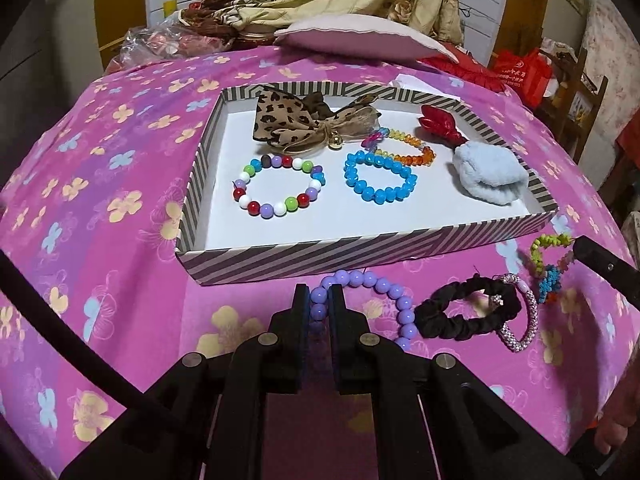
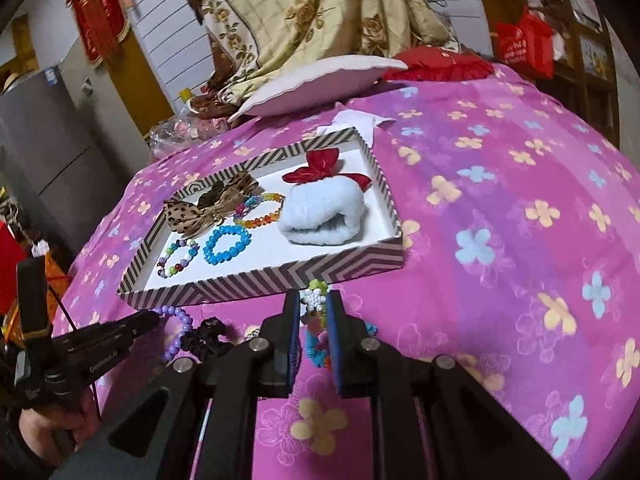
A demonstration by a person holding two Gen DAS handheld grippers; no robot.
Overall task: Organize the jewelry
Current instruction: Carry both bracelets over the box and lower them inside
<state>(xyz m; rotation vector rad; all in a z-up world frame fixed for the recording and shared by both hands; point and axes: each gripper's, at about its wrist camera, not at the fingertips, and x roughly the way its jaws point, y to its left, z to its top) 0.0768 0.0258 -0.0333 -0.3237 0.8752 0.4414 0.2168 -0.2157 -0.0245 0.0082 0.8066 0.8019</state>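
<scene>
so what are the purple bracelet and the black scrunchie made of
Purple bracelet: smooth, glossy round beads with bright highlights, likely plastic or acrylic, possibly glass. Black scrunchie: matte, gathered fabric, ruched all round, with no shine.

Even, soft indoor light, colours saturated. Strong fisheye bend with dark vignette at corners. Faint shadows beside the striped box [image 1: 304, 258]. Slight motion blur right of the right gripper [image 2: 313, 308]; backgrounds soft.
</scene>
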